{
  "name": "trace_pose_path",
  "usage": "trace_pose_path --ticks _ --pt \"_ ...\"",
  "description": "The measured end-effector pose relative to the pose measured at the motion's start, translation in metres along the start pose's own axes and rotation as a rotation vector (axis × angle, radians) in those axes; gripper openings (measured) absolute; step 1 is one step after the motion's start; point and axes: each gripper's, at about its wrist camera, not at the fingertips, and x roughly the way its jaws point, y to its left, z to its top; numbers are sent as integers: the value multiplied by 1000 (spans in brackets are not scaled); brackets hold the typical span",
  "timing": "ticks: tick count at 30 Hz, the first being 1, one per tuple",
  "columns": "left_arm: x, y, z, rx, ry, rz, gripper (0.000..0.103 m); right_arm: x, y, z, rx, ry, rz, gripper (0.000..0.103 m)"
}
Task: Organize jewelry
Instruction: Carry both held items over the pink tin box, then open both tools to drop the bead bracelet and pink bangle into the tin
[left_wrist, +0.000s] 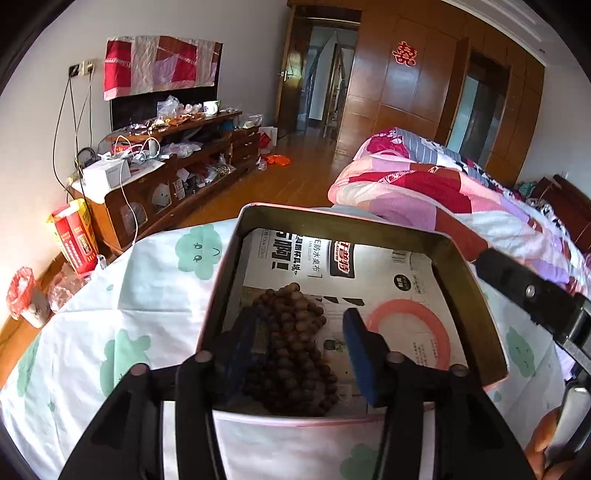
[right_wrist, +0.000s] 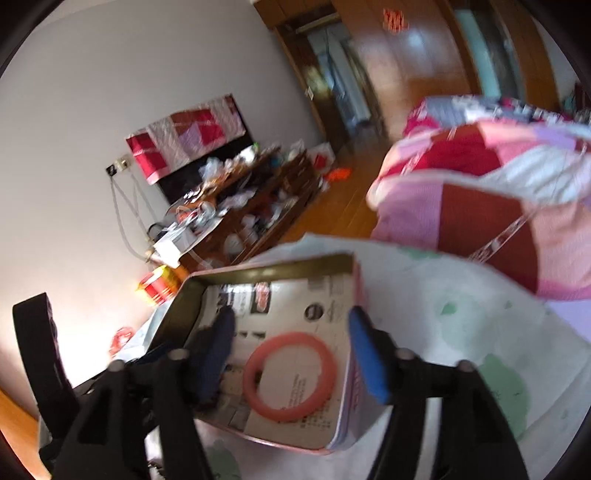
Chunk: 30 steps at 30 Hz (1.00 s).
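Note:
A pink tin box (left_wrist: 476, 295) with a printed paper liner stands on the white cloth with green clouds. A pile of brown wooden beads (left_wrist: 295, 347) lies in its left half. A pink bangle (left_wrist: 410, 332) lies in its right half and shows in the right wrist view (right_wrist: 290, 374) too. My left gripper (left_wrist: 299, 350) is open, with its blue pads on either side of the beads inside the box. My right gripper (right_wrist: 291, 354) is open and empty above the bangle, its right pad over the box's wall (right_wrist: 354, 332). The right wrist view is blurred.
A bed with a pink and red quilt (left_wrist: 443, 184) lies to the right. A cluttered wooden TV cabinet (left_wrist: 177, 158) stands along the left wall. A red and yellow carton (left_wrist: 74, 236) and plastic bags (left_wrist: 26, 295) sit on the floor at the left.

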Motion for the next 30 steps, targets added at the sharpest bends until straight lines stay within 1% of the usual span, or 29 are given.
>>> trace_pose_path --ticks 2,5,7,10,12,16,22,30 --pt "2 -5 0 19 3 24 53 0 5 1 -29 -17 -28 71" --pt "1 -5 1 24 3 44 54 2 5 2 -22 -10 -35 71" --pt "-3 -4 1 22 -14 56 54 2 5 3 -21 -20 -51 71" --pt "-12 -5 4 30 -47 63 54 -9 6 5 -25 -81 -78 71" --pt "-18 -6 4 35 -56 77 54 -15 7 7 -27 -109 -96 81" --pt "-33 -5 0 41 -68 97 54 -31 11 8 -20 -130 -120 82" --pt "-59 -6 -10 53 -95 123 54 -61 14 -9 -44 -150 -172 85" --pt "-78 -1 -31 12 -86 104 54 -86 12 -38 -18 -126 -172 85"
